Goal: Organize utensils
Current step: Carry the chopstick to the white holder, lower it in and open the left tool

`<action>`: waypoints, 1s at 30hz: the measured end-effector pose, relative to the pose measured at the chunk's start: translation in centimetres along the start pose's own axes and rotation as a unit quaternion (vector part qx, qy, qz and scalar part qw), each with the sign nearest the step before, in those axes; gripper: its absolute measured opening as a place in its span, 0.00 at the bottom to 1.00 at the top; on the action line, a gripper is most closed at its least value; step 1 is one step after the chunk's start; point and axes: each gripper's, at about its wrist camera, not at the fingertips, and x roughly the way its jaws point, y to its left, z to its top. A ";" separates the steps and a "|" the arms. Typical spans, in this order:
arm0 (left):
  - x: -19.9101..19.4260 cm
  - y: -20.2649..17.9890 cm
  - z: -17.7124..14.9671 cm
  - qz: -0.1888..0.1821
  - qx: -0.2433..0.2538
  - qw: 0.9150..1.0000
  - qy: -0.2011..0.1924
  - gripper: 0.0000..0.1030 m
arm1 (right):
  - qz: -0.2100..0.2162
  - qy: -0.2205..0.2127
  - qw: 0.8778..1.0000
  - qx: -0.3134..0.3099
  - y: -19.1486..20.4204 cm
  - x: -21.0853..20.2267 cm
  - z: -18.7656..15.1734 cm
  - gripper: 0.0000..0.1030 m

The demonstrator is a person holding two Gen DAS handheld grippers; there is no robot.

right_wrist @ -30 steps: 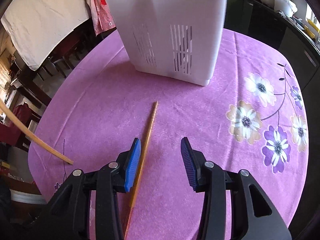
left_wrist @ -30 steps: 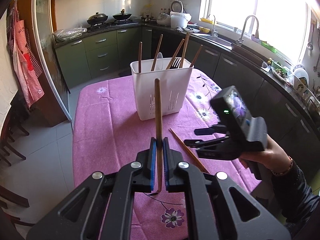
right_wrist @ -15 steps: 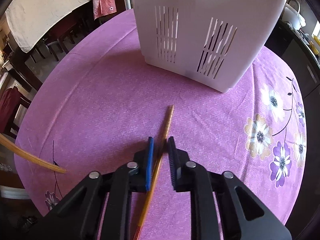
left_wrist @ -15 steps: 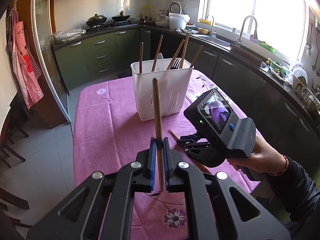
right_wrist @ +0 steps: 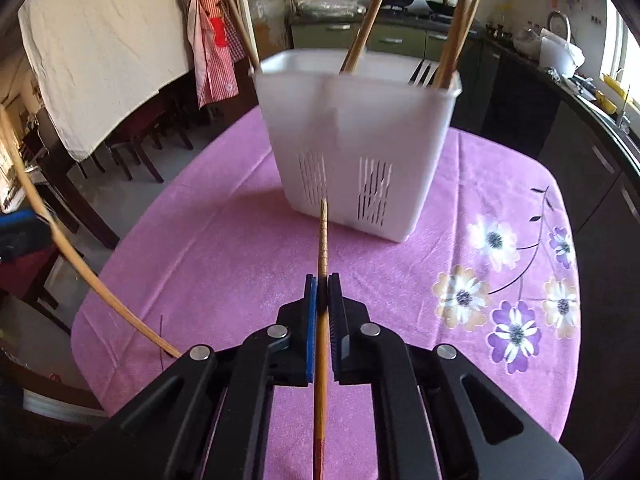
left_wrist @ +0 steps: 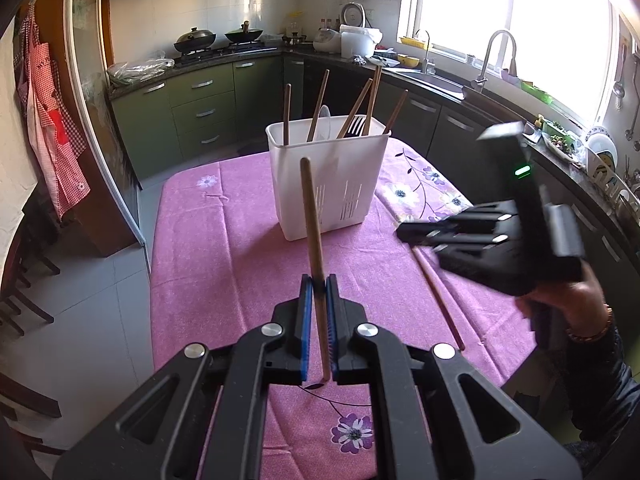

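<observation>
Both grippers are built alike: the left gripper (left_wrist: 319, 282) and the right gripper (right_wrist: 322, 280) have matte black angular bodies with triangular cut-outs, round silver screw heads along each arm, and blue pads lining the inner finger faces. Seen from the left wrist view, the right one carries a blocky black housing with a small green light (lit). The right hand (left_wrist: 568, 300) wears a beaded bracelet and a dark sleeve.

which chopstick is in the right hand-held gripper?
The lighter, ridged-tip chopstick pinched in the right hand-held gripper; the left grips a darker one.
</observation>
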 end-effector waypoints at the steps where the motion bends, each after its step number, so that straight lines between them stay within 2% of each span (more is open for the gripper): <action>1: 0.0 0.0 0.0 0.000 0.000 1.000 0.000 0.07 | -0.001 -0.018 1.000 0.003 -0.2 -1.5 0.1 0.06; 3: 0.0 0.0 0.0 0.002 0.000 1.000 0.000 0.07 | -0.002 -0.050 0.999 0.006 -0.7 -4.2 -0.1 0.06; 7: 0.0 -0.1 0.0 0.003 0.002 1.000 0.000 0.07 | -0.005 -0.086 0.996 0.009 -1.5 -8.1 -0.9 0.06; 13: -0.1 -0.4 -0.2 0.001 0.005 1.000 0.000 0.07 | -0.011 -0.108 0.994 0.009 -1.9 -11.4 -3.7 0.06; 24: -0.8 -0.7 0.2 0.003 0.010 1.000 -0.005 0.07 | -0.007 -0.116 0.993 0.022 -2.4 -12.8 -5.4 0.06; 30: -2.0 -0.6 3.0 -0.009 0.009 1.000 -0.018 0.07 | -0.002 -0.117 0.993 0.023 -2.3 -12.9 -5.6 0.07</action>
